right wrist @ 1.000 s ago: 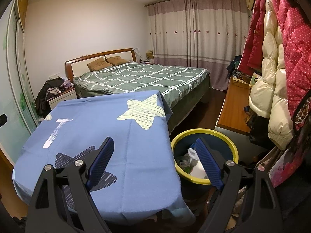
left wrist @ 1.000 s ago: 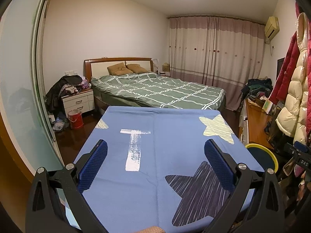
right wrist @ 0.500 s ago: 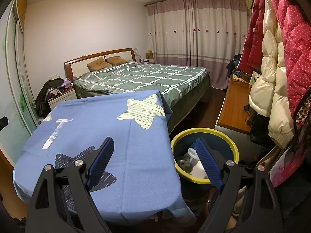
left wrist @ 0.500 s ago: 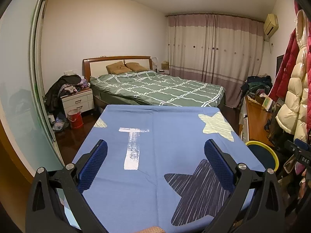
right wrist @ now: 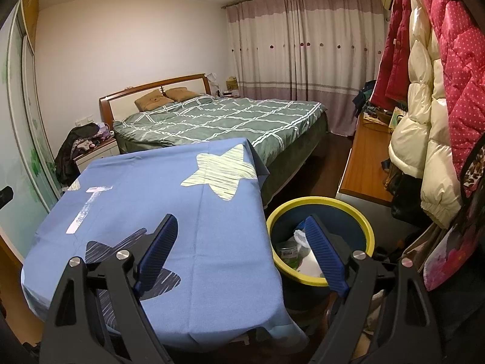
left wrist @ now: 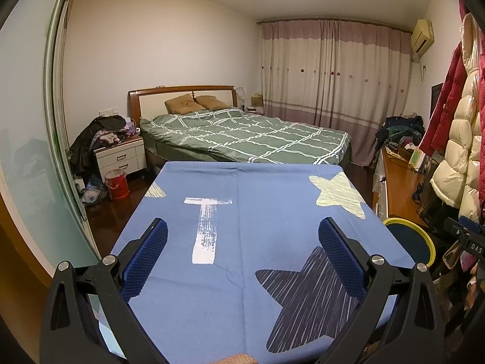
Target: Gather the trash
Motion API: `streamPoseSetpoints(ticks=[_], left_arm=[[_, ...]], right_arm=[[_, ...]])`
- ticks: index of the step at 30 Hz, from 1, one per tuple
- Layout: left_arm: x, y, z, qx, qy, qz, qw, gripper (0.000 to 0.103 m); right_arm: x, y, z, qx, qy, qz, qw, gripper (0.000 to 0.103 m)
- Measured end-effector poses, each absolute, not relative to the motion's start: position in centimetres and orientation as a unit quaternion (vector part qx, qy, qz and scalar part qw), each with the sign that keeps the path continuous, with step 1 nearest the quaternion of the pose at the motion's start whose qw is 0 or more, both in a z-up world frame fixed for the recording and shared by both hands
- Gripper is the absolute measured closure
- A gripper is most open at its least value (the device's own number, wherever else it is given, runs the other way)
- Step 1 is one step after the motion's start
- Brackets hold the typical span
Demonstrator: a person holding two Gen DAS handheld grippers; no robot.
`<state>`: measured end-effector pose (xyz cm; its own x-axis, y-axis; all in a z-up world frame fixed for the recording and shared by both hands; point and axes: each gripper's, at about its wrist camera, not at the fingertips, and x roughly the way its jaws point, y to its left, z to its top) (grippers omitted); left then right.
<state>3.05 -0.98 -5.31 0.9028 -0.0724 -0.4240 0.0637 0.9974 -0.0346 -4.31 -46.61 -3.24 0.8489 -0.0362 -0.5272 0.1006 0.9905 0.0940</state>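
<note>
A dark bin with a yellow rim (right wrist: pixel 348 209) stands on the floor right of the table; inside lie a green-labelled can (right wrist: pixel 288 253) and white crumpled trash (right wrist: pixel 301 236). The bin's rim also shows in the left wrist view (left wrist: pixel 424 236). A blue star-patterned cloth (left wrist: pixel 242 212) covers the table, with no loose trash seen on it. My left gripper (left wrist: pixel 242 236) is open and empty above the table's near half. My right gripper (right wrist: pixel 241 236) is open and empty, straddling the table's right edge (right wrist: pixel 263 212) and the bin.
A green plaid bed (left wrist: pixel 242 133) lies beyond the table. A white nightstand (left wrist: pixel 121 157) piled with clothes and a red bucket (left wrist: pixel 116 183) stand at left. A wooden bench (right wrist: pixel 360 166) and hanging puffer coats (right wrist: pixel 430 121) line the right. A glass sliding door (left wrist: pixel 30 151) is at left.
The left gripper's view has tilted slightly, so the table sits a little lower in frame. The right gripper has barely moved. Both stay open and empty.
</note>
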Motion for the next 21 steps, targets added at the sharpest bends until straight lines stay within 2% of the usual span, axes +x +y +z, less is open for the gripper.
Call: streamPoseSetpoints(ticks=[21], left_arm=[[3.30,-1.05,-5.55,-0.008,0.221,-0.038,0.974,0.005]], right_arm=[[-4.18,-46.49,-3.53,0.062,0.276,-0.034,0.959,0.022]])
